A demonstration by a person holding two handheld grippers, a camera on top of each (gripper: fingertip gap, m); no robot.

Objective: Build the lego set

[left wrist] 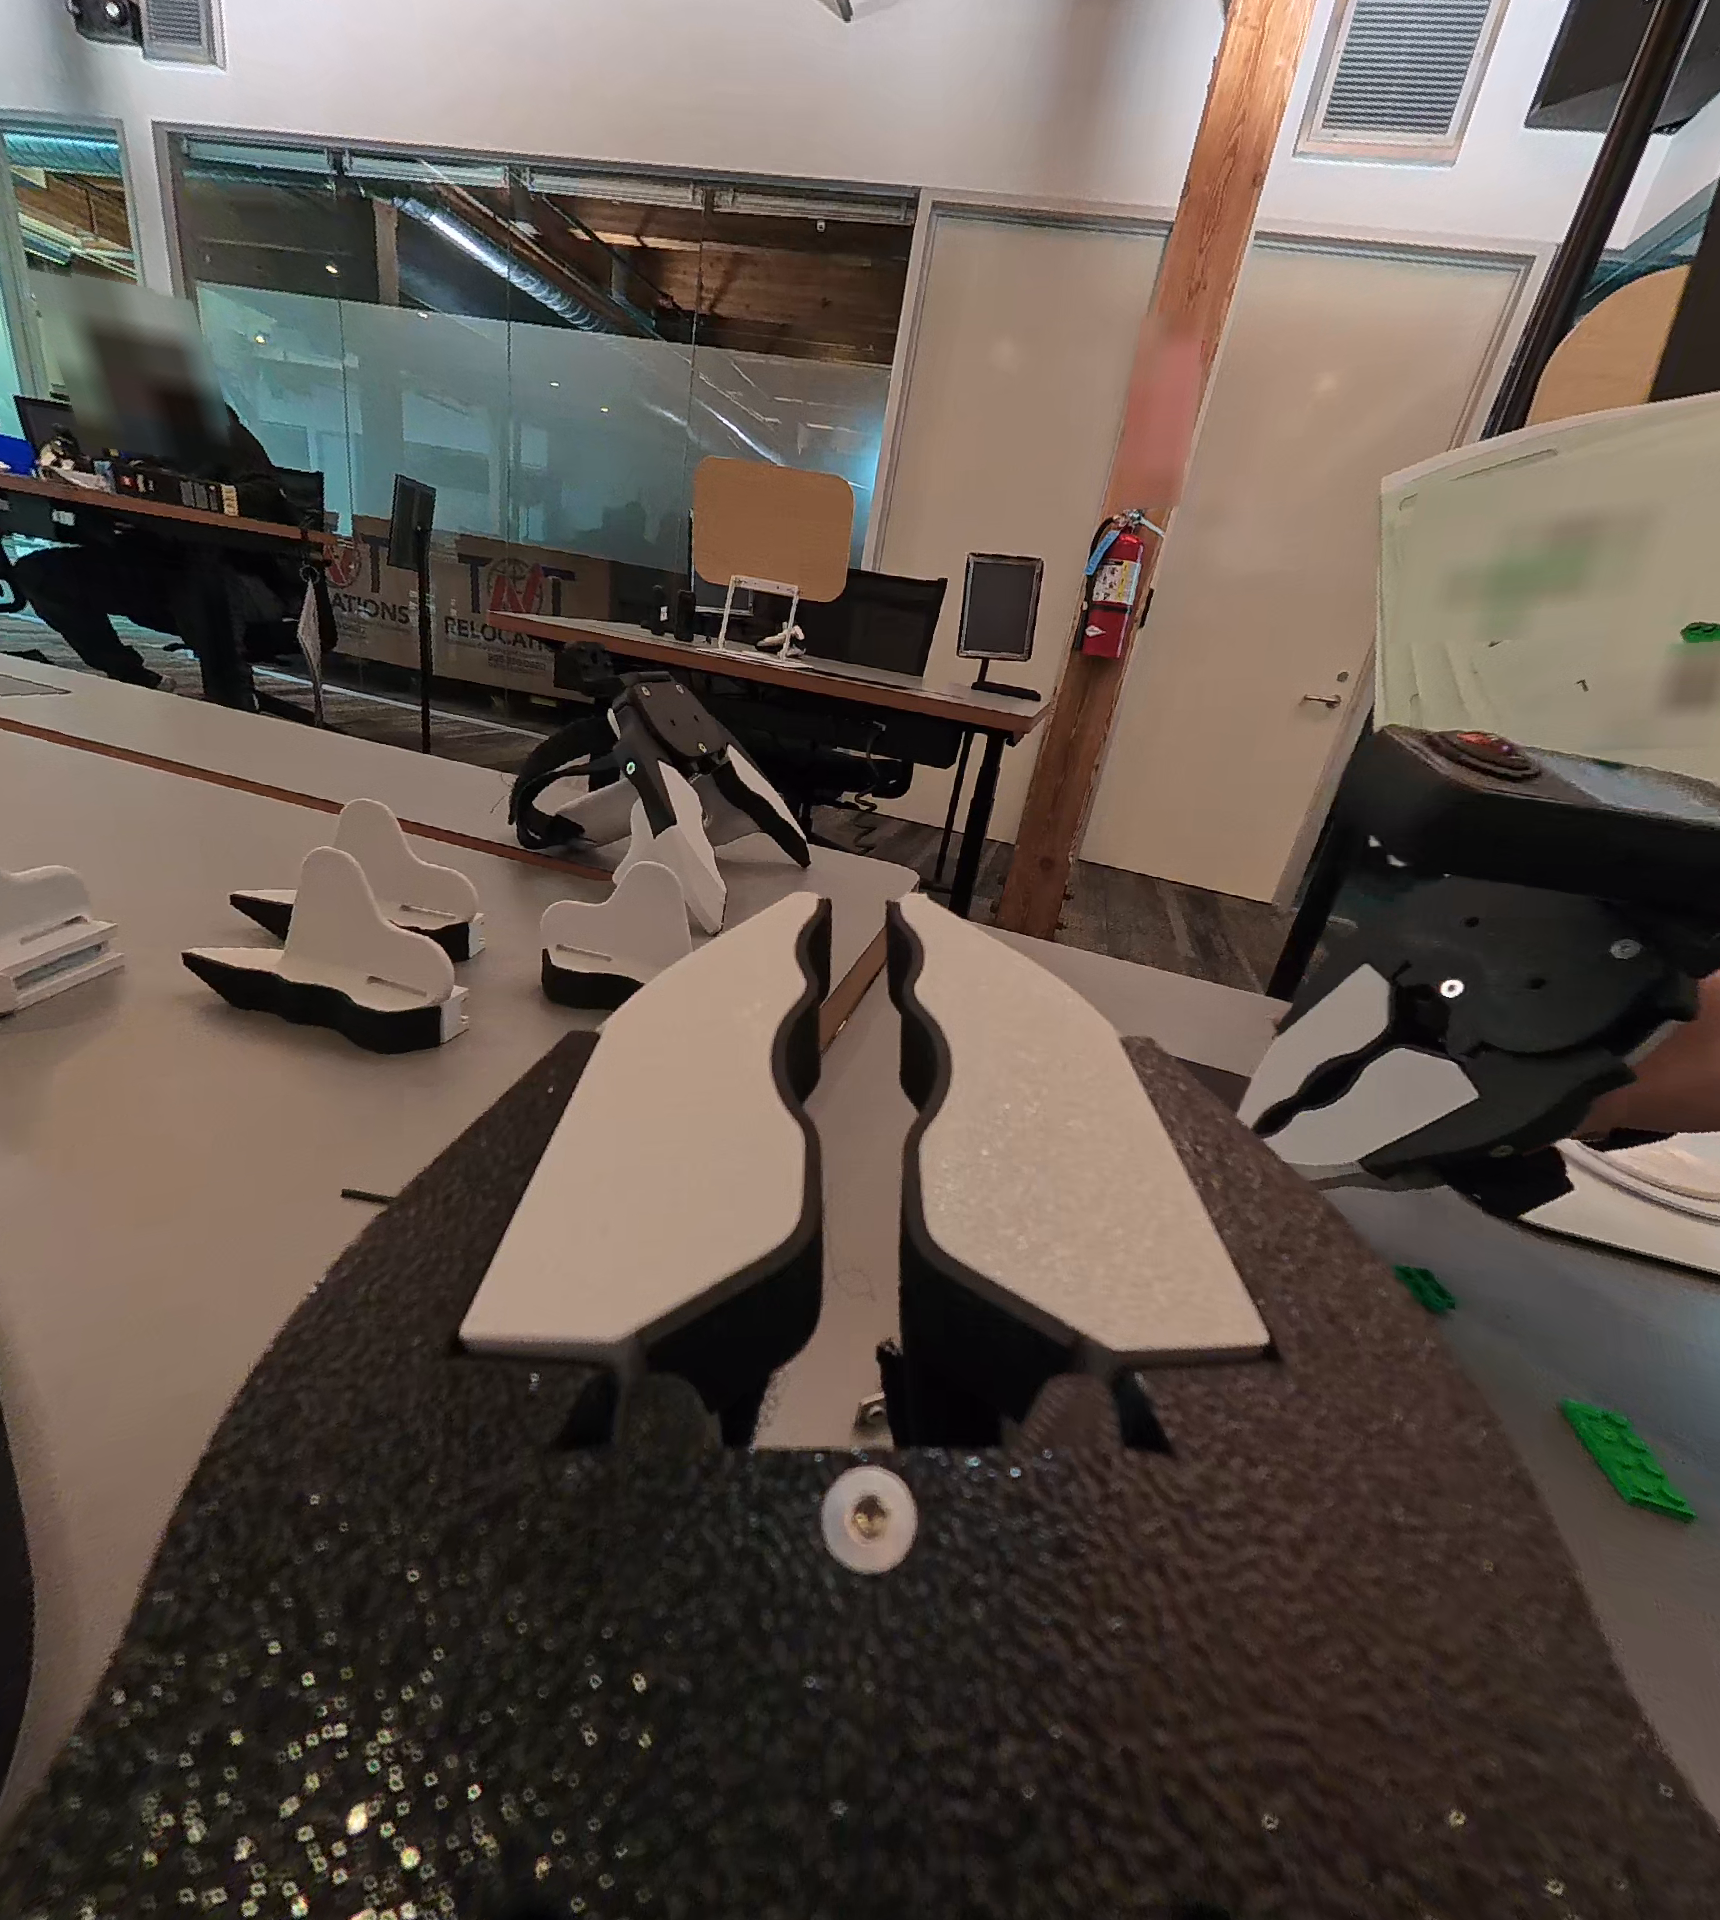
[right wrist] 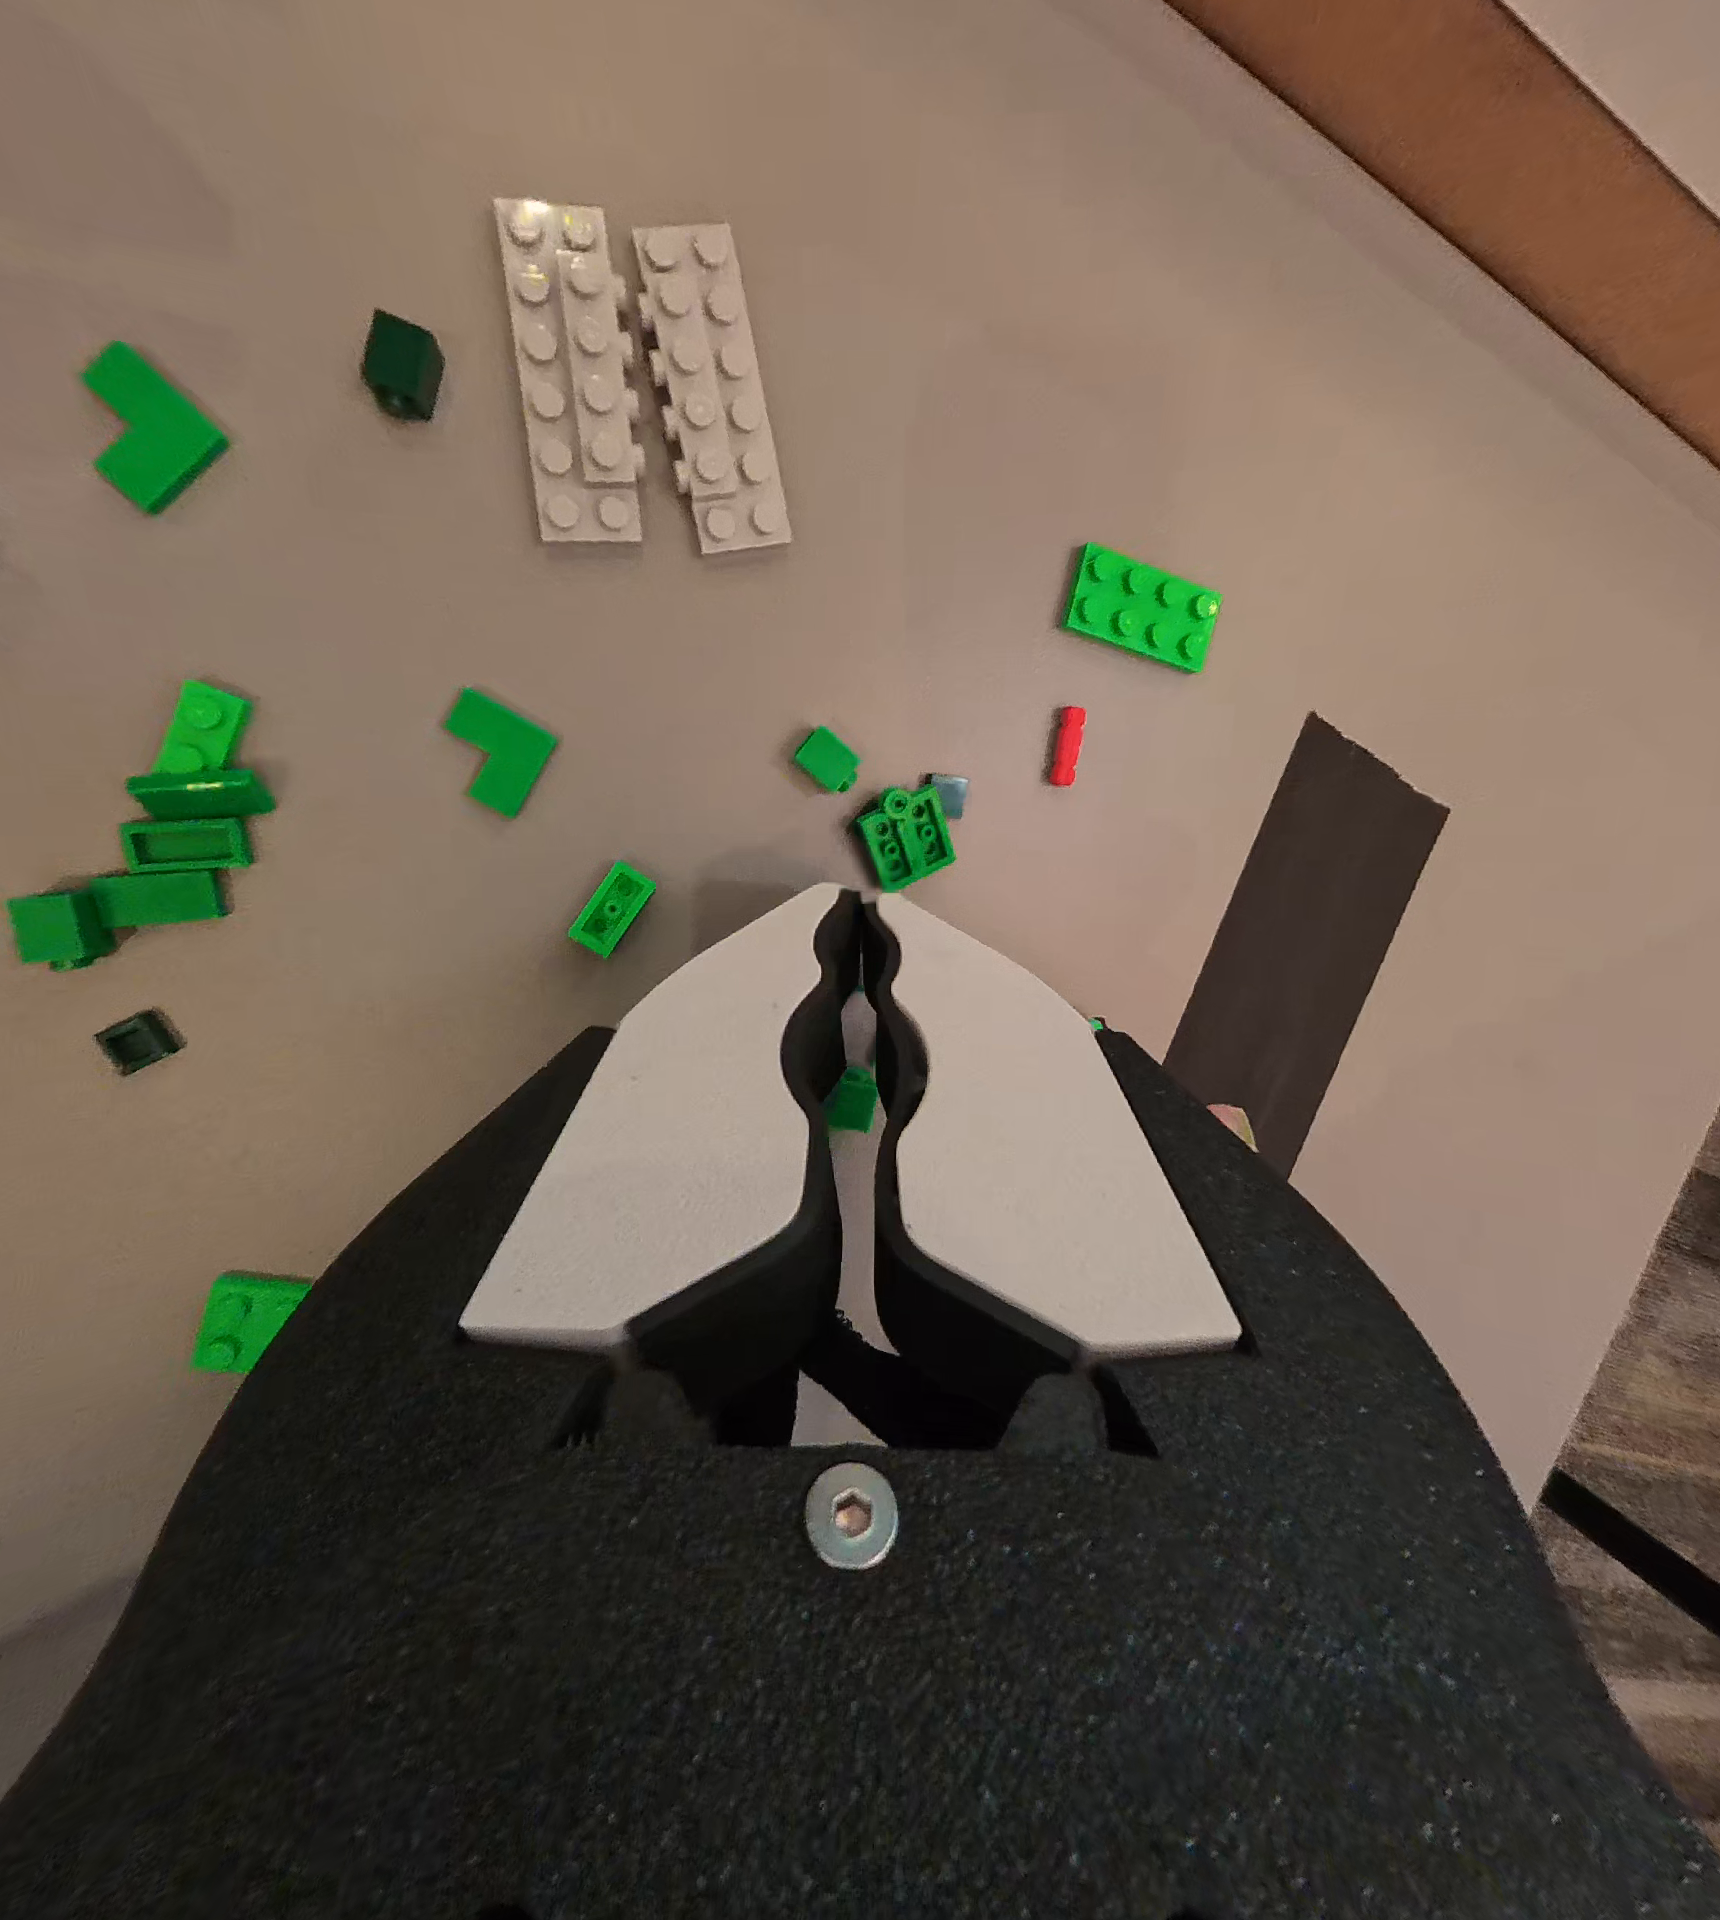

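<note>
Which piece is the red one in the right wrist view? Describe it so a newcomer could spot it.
Start at the dark tape strip on the right side of the grey table. Just left of its top end, below the bright green two-by-four plate, lies a small red pin, standing alone. It is the only red piece among green and light grey ones, thin and rod-like, not flat or blocky.

Glass partition wall [left wrist: 544,395], wooden post [left wrist: 1147,488], grey table [left wrist: 160,1122], desks

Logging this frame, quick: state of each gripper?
Left gripper: slightly open, empty.
Right gripper: shut, tips together, holding nothing visible.
</note>
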